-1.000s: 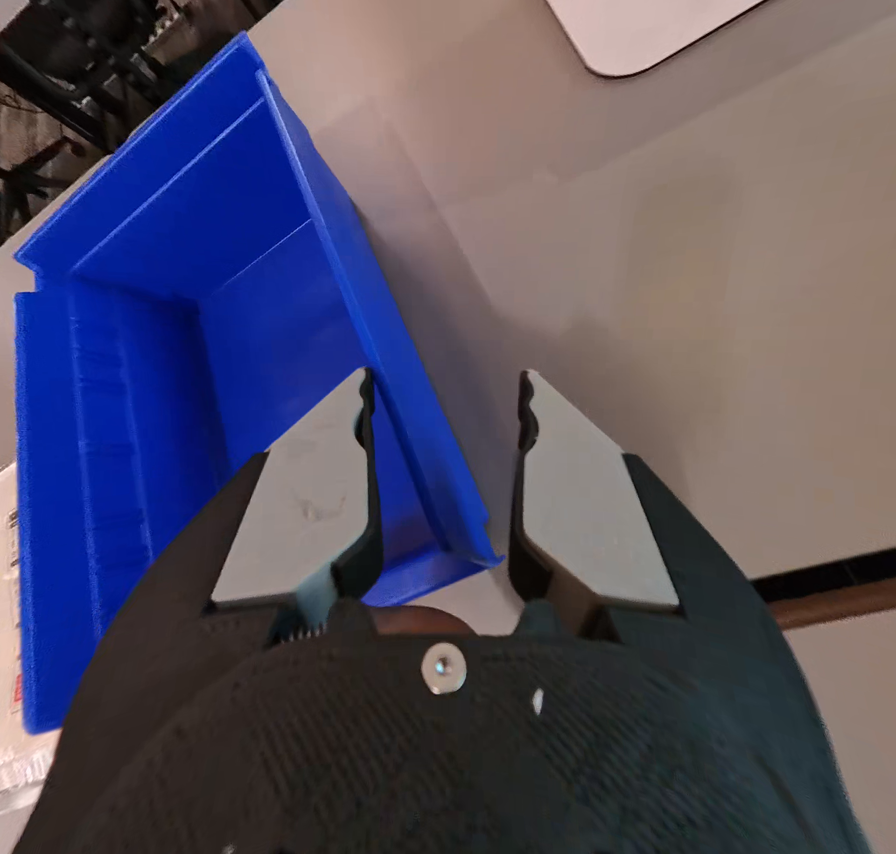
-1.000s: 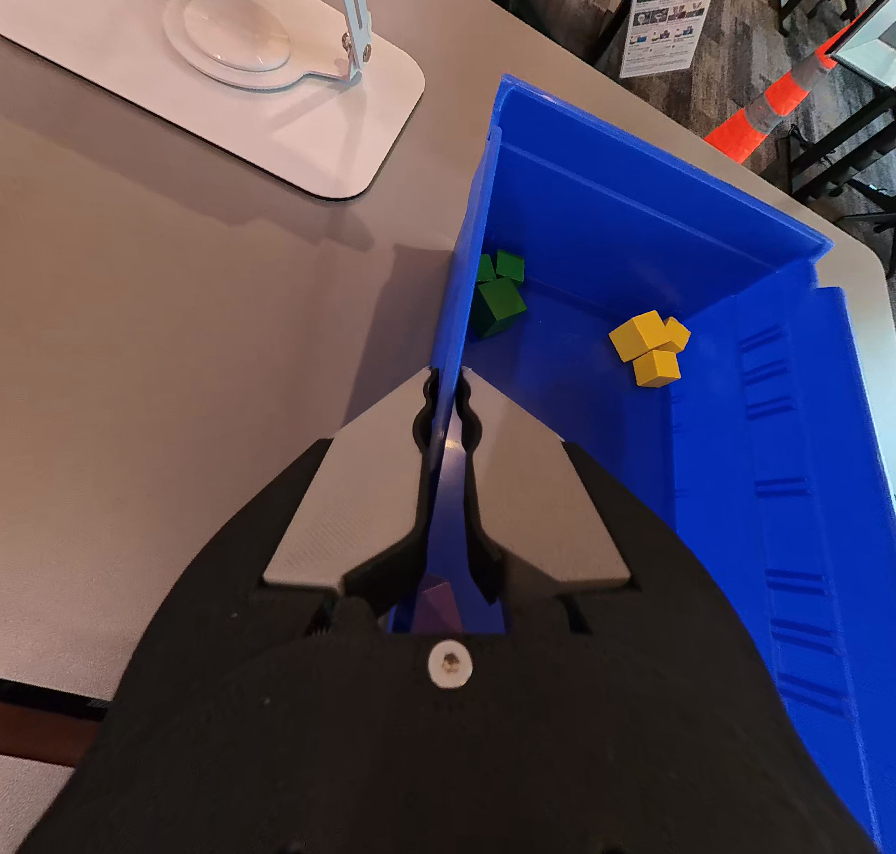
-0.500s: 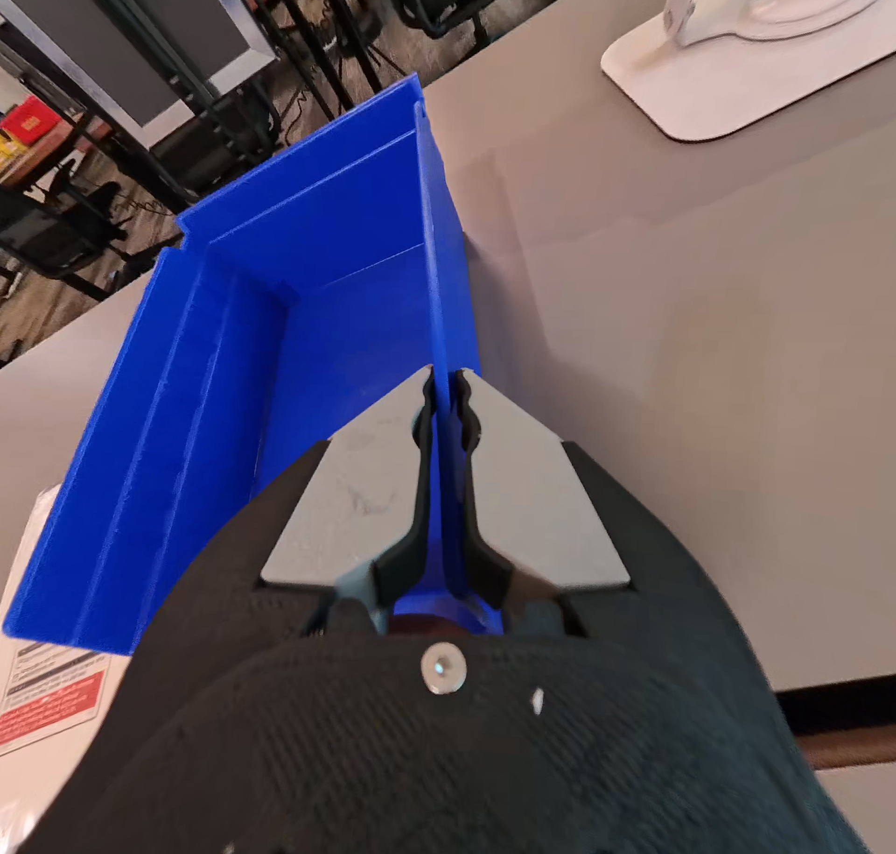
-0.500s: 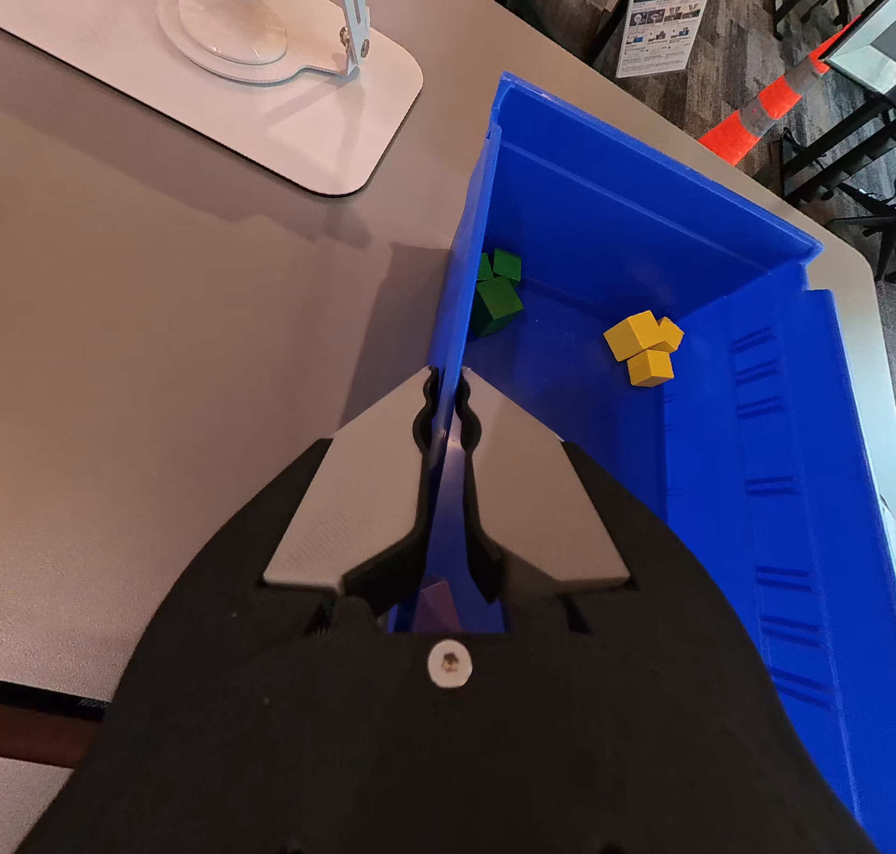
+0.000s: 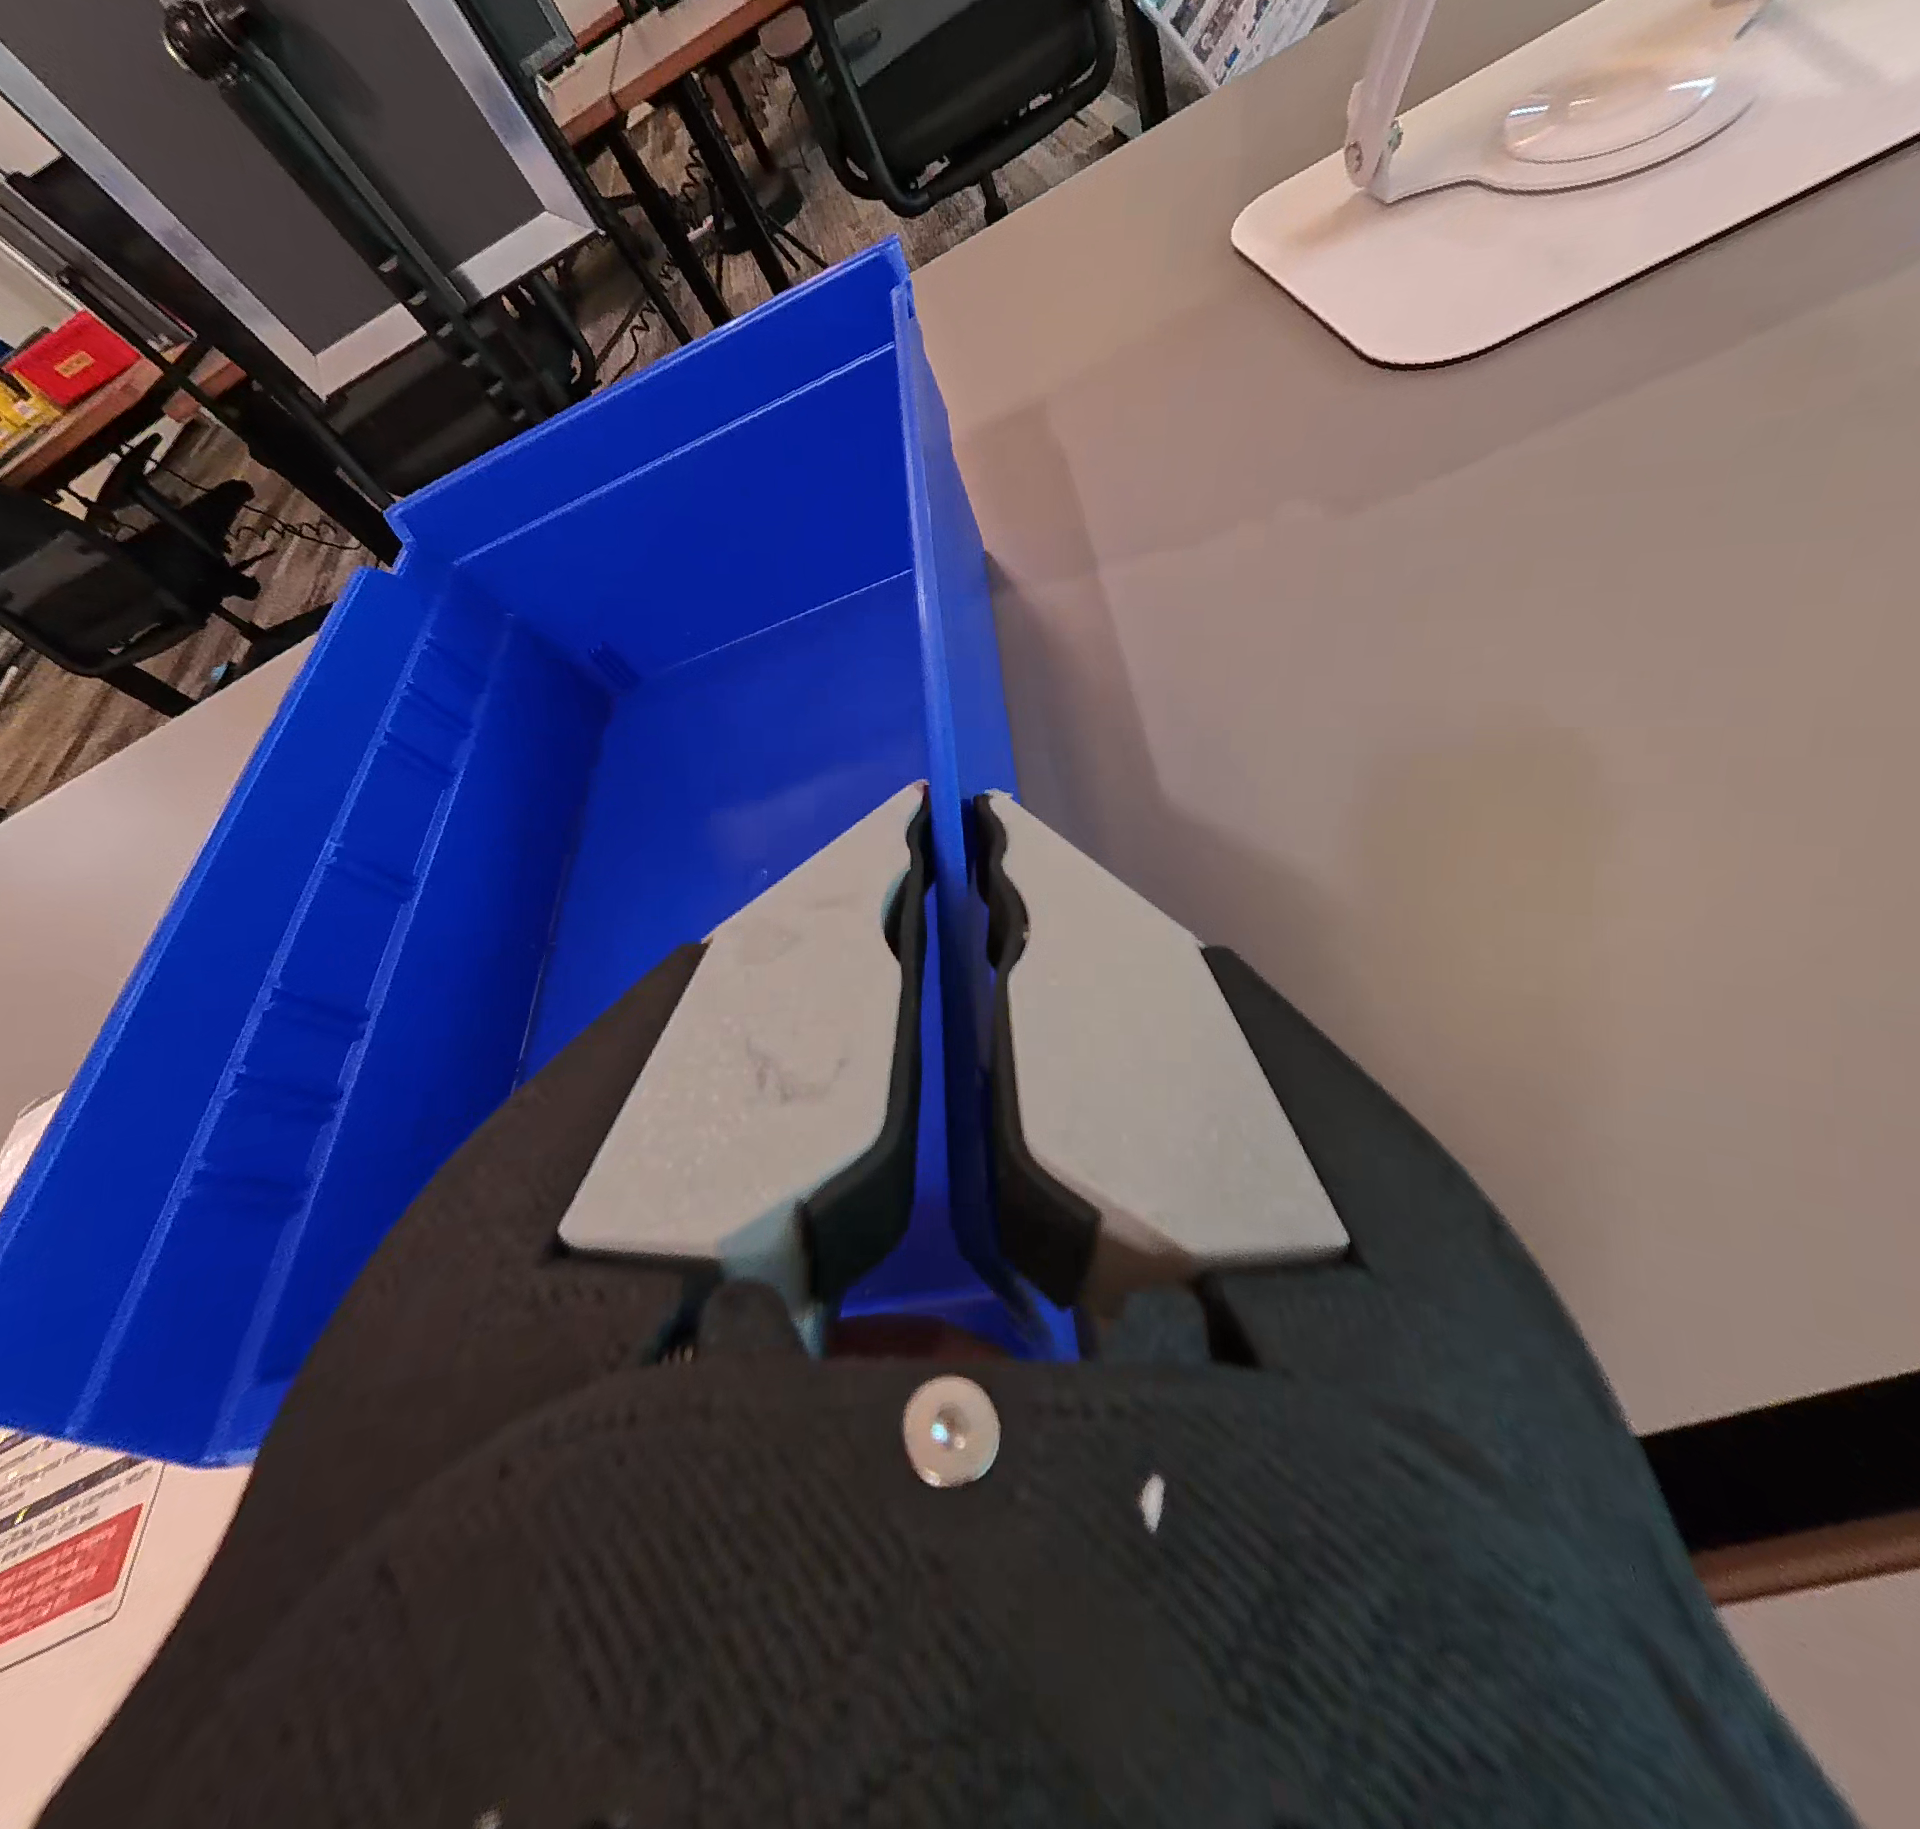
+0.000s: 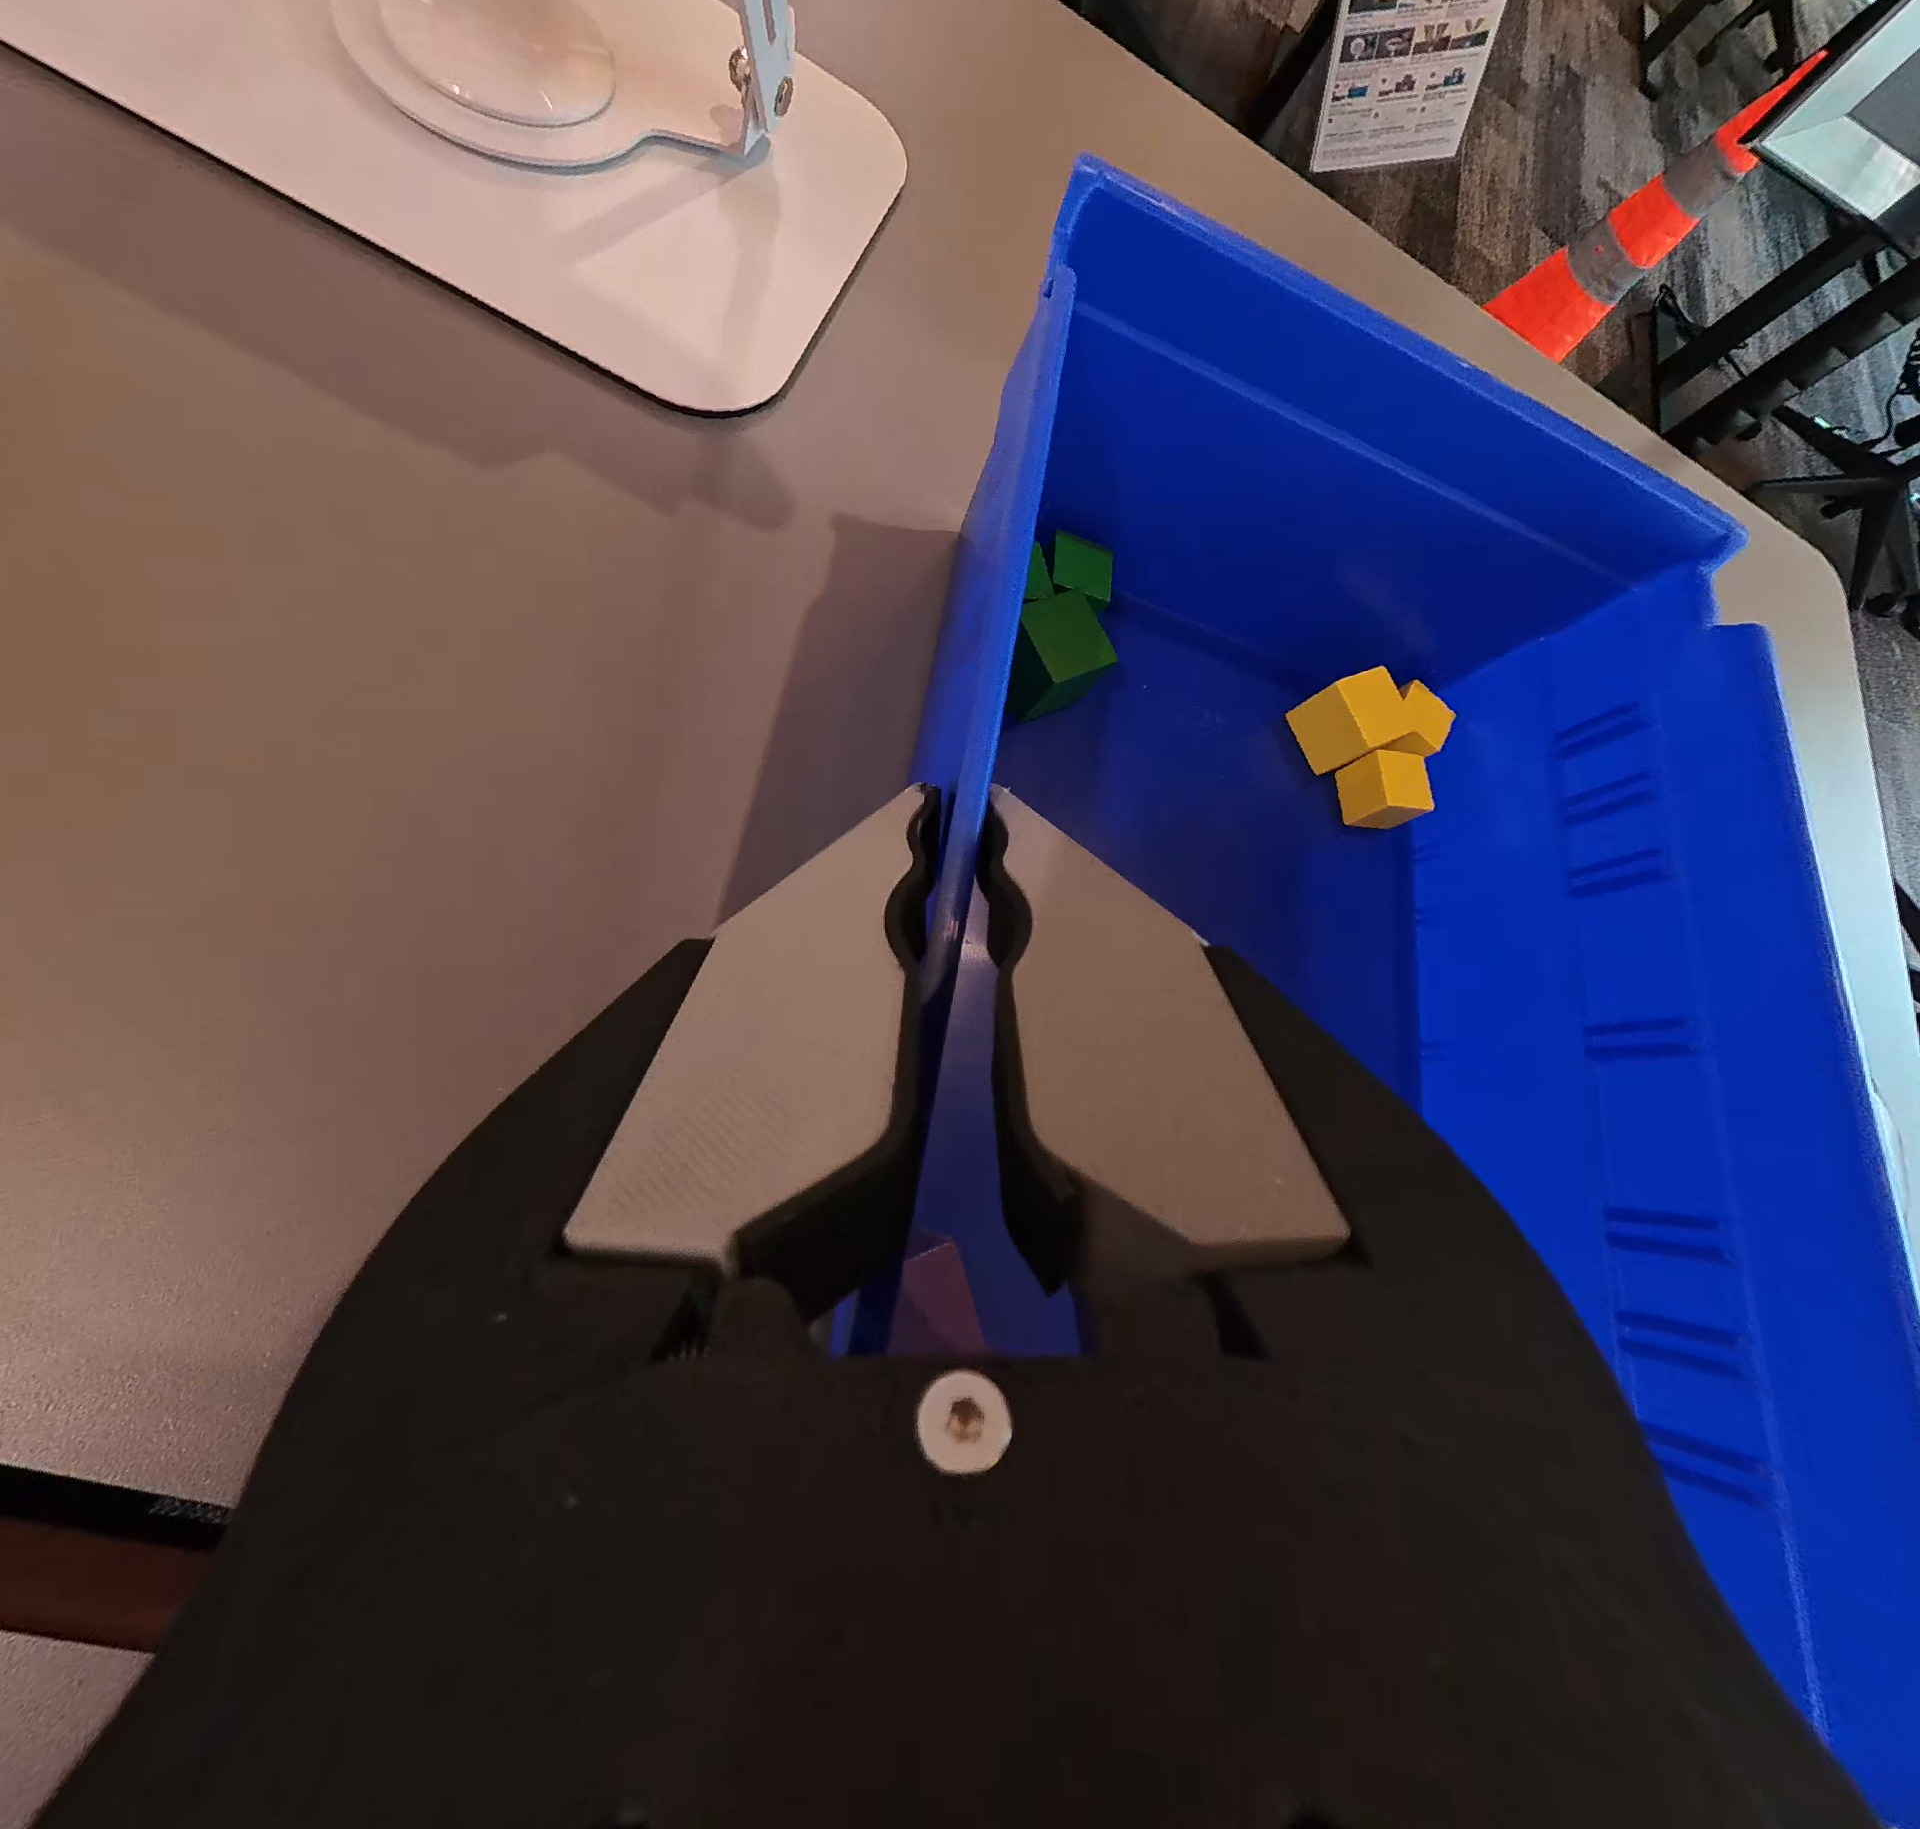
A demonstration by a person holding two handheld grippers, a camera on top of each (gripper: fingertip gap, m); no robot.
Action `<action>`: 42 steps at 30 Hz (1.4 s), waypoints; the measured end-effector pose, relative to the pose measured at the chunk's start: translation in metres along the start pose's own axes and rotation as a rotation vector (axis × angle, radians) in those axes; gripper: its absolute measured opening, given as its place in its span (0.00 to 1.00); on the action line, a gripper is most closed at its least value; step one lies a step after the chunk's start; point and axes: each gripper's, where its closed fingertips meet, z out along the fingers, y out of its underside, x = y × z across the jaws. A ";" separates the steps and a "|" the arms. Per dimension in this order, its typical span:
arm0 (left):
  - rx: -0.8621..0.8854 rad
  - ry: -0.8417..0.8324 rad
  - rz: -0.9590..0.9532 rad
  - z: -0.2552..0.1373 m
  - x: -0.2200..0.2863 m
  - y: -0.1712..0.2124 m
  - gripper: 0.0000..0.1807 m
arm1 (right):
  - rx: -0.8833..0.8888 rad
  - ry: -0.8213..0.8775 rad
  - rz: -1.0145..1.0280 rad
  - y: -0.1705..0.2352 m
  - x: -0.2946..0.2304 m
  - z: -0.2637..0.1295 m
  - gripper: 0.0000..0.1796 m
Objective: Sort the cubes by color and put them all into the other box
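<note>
In the left wrist view my left gripper (image 5: 951, 803) is shut on the right side wall of a blue box (image 5: 727, 553); no cubes show inside it. In the right wrist view my right gripper (image 6: 956, 803) is shut on the left side wall of a second blue box (image 6: 1351, 491). That box holds a cluster of green cubes (image 6: 1065, 631) against its left wall and a cluster of yellow cubes (image 6: 1366, 740) near the right wall. A purple cube (image 6: 935, 1301) shows low between the fingers, mostly hidden.
A white lamp base (image 5: 1558, 190) stands on the grey table (image 5: 1507, 792) at the back; it also shows in the right wrist view (image 6: 520, 169). A printed sheet (image 5: 62, 1551) lies at the left. Chairs and desk legs stand beyond the table edge. An orange cone (image 6: 1621, 252) stands on the floor.
My left gripper closed from open onto the empty box's right wall and the view tilted up. My right gripper stayed shut on the other box's wall, barely moving.
</note>
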 end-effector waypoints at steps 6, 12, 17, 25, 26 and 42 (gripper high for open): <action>0.013 -0.012 0.006 0.001 0.000 -0.001 0.03 | 0.005 -0.009 0.004 0.000 -0.001 0.000 0.01; 0.019 -0.001 -0.011 0.001 0.001 -0.001 0.02 | 0.006 -0.013 0.007 0.000 -0.001 0.000 0.01; 0.025 -0.004 -0.008 0.001 0.001 -0.001 0.02 | 0.007 -0.011 0.005 0.000 -0.001 0.000 0.01; 0.032 0.000 -0.015 0.001 0.001 -0.001 0.02 | 0.013 -0.014 0.008 -0.001 -0.001 0.000 0.01; 0.033 0.001 -0.015 0.001 0.001 -0.001 0.02 | 0.014 -0.015 0.008 -0.001 -0.001 0.000 0.01; 0.020 0.098 -0.092 -0.046 0.012 0.016 0.01 | 0.011 -0.057 -0.006 0.011 -0.025 -0.028 0.01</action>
